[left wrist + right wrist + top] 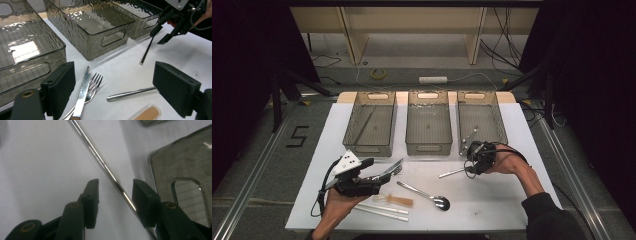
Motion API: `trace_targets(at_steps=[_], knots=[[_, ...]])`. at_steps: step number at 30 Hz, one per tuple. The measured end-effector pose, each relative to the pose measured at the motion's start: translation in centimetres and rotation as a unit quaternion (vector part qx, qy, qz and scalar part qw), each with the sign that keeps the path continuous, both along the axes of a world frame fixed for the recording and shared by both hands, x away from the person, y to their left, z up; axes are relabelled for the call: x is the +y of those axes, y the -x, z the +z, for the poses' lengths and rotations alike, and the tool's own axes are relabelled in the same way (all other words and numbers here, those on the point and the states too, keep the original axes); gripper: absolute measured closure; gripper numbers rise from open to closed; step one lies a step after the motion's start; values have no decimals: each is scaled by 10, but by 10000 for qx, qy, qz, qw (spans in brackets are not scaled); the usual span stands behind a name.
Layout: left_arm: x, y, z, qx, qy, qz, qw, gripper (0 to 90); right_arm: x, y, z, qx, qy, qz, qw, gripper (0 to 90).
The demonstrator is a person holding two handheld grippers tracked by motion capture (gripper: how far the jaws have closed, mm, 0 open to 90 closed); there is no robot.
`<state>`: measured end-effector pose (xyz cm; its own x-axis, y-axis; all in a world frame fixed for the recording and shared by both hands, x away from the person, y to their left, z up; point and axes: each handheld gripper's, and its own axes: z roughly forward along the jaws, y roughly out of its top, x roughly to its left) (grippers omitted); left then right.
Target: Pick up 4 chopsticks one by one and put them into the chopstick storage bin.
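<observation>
Nearest the person, the left gripper (384, 176) hovers with jaws spread wide over a knife (82, 93) and fork (93, 86), holding nothing. Farther right, the right gripper (115, 195) straddles a metal rod (105, 167) lying on the white table (507, 200) beside the rightmost bin (482, 120); its half-closed pads seemingly don't touch it. On the floor (262, 125) beyond, black tape reads "5" (298, 136).

A white table (522, 200) on grey carpet (252, 150). Beyond the grippers, pale wooden shelving (412, 30), a tape roll (378, 73), a power strip (433, 79) and cables on the floor. Black curtains (592, 60) hang on both sides.
</observation>
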<state>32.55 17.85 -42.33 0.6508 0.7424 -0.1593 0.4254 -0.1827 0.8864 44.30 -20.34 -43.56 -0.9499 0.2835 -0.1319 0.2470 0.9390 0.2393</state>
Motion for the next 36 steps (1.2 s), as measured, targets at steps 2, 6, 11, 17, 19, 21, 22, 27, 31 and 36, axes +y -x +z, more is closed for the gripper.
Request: trace_targets(at_steps=[2, 6, 11, 17, 19, 21, 22, 27, 31, 36], knots=[[0, 0, 0, 24, -10, -28, 10000, 177, 0, -4, -2, 49, 49, 34, 10000, 600], [-1, 0, -1, 6, -45, -64, 10000, 177, 0, -9, -7, 119, 191, 23, 9997, 630], [-1, 0, 0, -12, -27, -57, 10000, 177, 0, -13, -13, 174, 356, 20, 9992, 649], [-2, 1, 1, -37, -39, -68, 10000, 177, 0, -15, -14, 168, 439, -3, 9989, 679], [-2, 0, 0, -29, -61, -85, 9999, 177, 1, -17, -15, 168, 540, 10, 9984, 678], [-3, 1, 0, -28, -66, -90, 9999, 177, 2, -18, -16, 189, 619, 14, 9979, 679], [-3, 1, 0, -32, -74, -90, 9999, 177, 2, -18, -16, 204, 629, 25, 9978, 685], [-2, 1, 1, -46, -67, -103, 9999, 178, 4, -18, -17, 257, 663, 113, 9974, 725], [-2, 1, 1, -51, -71, -107, 9999, 178, 7, -17, -17, 283, 772, 226, 9964, 760], [-2, 1, 1, -47, -73, -117, 9999, 177, 7, -17, -16, 305, 793, 379, 9957, 803]])
